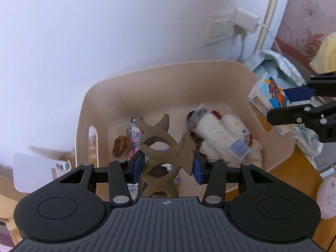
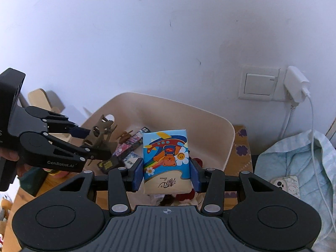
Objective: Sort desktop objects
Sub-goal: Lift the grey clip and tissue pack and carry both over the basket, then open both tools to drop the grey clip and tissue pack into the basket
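My left gripper (image 1: 167,164) is shut on an olive-brown claw hair clip (image 1: 163,145), held above the near edge of a beige plastic basket (image 1: 117,88). My right gripper (image 2: 167,173) is shut on a tissue pack (image 2: 167,159) printed with a cartoon bear and plane, above the same basket (image 2: 212,121). In the left wrist view the right gripper (image 1: 279,105) comes in from the right with the tissue pack (image 1: 271,94) over the basket's right rim. In the right wrist view the left gripper (image 2: 92,145) holds the hair clip (image 2: 98,134) at the left.
In the basket lie a white plush toy (image 1: 220,138), a small brown hair clip (image 1: 119,147) and patterned packets (image 2: 128,147). A wall switch (image 2: 259,83) and a plugged-in charger (image 2: 296,86) are behind. A light blue cloth (image 2: 294,159) with a phone (image 2: 286,185) lies to the right. A white power strip (image 1: 327,197) sits near.
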Demonstrator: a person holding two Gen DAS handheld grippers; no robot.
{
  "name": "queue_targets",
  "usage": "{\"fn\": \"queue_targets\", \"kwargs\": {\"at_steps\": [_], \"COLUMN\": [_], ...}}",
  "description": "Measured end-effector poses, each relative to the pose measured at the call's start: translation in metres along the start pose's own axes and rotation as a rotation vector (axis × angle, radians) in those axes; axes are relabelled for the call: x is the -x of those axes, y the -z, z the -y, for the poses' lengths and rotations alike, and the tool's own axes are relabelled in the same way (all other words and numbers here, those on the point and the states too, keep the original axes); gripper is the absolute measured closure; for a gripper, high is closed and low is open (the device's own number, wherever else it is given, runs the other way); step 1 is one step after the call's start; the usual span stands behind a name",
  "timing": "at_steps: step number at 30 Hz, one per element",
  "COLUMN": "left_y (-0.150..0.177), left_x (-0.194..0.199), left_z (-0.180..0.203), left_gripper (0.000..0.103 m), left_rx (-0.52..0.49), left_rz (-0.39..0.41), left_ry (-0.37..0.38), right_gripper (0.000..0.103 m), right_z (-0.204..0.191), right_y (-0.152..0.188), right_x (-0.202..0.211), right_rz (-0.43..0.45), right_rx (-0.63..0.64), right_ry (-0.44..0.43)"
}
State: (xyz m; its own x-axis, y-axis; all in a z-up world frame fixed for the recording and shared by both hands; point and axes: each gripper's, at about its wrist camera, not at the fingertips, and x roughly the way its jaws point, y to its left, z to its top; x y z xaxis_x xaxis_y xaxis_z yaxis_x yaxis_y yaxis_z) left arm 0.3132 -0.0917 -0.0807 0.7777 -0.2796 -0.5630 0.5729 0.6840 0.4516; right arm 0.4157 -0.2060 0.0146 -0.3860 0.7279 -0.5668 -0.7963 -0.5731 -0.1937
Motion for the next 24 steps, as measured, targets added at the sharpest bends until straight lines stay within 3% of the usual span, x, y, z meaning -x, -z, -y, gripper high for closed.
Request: {"fn": "queue_targets", "kwargs": {"at_steps": [13,22,23,24], "left_y": [0.006,0.010,0.010,0.010], "left_x": [-0.045,-0.056,-0.056,-0.056], "left_z": [-0.009,-0.009,-0.010,-0.010], "left_gripper": [0.055,0.055,0.055,0.055], "left_rx": [0.016,-0.009,-0.004,-0.004], "left_rz": [-0.129,-0.160,-0.161,-0.162], "left_ry": [-0.024,-0.032,-0.028,-0.027], "right_gripper": [0.061,0.061,0.060,0.050], "right_z": [0.003,-0.002,-0.002,-0.003], "right_y": [0.010,0.013,0.011,0.010], "right_x": [-0.063,-0.073,-0.073,-0.073], "right_rz": [-0.149,-0.166,-0.168,-0.169], "right_rx": [0.016,0.046,0.046,0.046], "right_ry": [0.018,0.033,0.035,0.038]}}
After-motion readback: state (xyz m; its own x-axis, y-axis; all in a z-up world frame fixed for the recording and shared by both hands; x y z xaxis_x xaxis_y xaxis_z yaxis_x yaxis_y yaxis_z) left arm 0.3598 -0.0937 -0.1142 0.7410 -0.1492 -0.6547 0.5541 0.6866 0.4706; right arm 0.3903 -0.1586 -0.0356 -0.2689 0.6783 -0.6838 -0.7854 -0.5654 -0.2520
